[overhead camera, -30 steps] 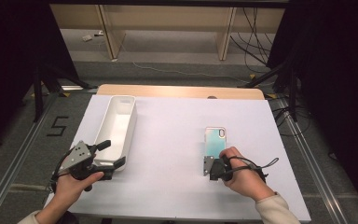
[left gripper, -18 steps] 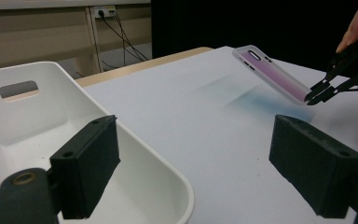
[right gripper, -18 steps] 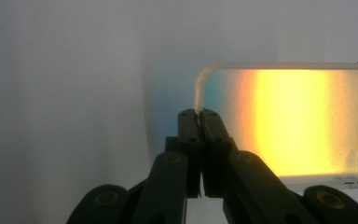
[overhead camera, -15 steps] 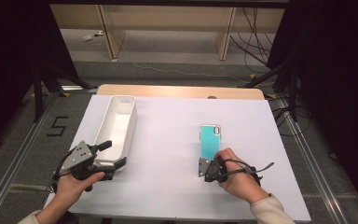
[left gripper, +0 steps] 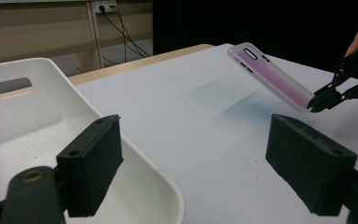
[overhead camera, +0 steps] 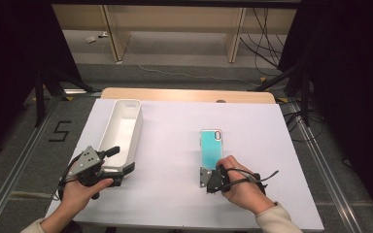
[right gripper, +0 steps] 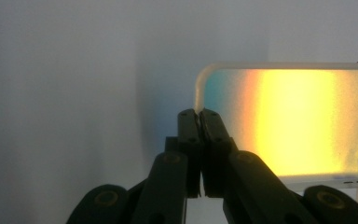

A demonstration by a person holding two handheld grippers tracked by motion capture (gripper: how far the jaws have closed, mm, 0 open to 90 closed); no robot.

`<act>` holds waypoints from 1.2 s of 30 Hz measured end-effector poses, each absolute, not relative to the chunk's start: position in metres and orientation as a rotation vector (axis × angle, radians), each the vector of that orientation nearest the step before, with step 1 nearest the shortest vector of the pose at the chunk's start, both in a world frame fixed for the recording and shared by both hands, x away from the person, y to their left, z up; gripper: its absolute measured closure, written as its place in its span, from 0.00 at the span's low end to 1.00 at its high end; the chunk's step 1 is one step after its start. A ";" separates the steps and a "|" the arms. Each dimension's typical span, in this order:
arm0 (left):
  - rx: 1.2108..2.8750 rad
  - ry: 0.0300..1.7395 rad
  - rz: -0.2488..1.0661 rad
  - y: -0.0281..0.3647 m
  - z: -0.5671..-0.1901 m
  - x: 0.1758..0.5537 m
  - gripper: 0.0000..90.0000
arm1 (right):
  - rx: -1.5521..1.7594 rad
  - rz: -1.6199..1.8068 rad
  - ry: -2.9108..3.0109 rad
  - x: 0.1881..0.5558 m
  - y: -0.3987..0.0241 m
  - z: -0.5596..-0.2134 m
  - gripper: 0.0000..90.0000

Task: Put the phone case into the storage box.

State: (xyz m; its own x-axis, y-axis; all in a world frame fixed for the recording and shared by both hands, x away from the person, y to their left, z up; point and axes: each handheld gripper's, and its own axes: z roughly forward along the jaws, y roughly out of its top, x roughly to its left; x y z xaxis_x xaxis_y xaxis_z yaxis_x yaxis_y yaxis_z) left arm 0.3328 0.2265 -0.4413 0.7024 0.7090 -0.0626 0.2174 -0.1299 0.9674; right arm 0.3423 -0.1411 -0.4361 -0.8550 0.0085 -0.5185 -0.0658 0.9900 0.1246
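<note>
Right tool [overhead camera: 211, 171] clamps the phone case [overhead camera: 211, 148] by its near edge, lifted off the desk [overhead camera: 175, 145] — left tool [overhead camera: 121, 161] gapes beside the white tray [overhead camera: 122, 127].

Black two-jaw left gripper [overhead camera: 110, 165] with grey three-cornered plate, black right gripper [overhead camera: 212, 178] trailing cable, cream sleeves [overhead camera: 276, 218]

1. The left gripper [left gripper: 193, 172] has its jaws spread wide, one over the white bin [left gripper: 23, 140].
2. Across the counter [left gripper: 200, 121], the right gripper [left gripper: 328, 95] pinches a phone case [left gripper: 270, 77], tilted off the surface.
</note>
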 end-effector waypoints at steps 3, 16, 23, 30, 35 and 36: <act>1.683 0.761 0.504 0.223 -0.439 0.333 0.20 | -0.029 0.192 2.585 0.339 -0.137 -0.436 0.99; 1.733 0.765 0.468 0.188 -0.423 0.349 0.23 | -0.073 0.211 2.556 0.335 -0.121 -0.431 0.99; 1.775 0.758 0.422 0.160 -0.418 0.361 0.24 | -0.100 0.216 2.540 0.334 -0.117 -0.429 0.99; 1.804 0.749 0.396 0.140 -0.416 0.370 0.24 | -0.084 0.236 2.534 0.332 -0.113 -0.429 0.99; 1.808 0.747 0.387 0.130 -0.414 0.376 0.25 | -0.083 0.245 2.532 0.331 -0.111 -0.429 0.99; 1.811 0.742 0.386 0.128 -0.414 0.377 0.25 | -0.079 0.257 2.529 0.331 -0.112 -0.429 0.99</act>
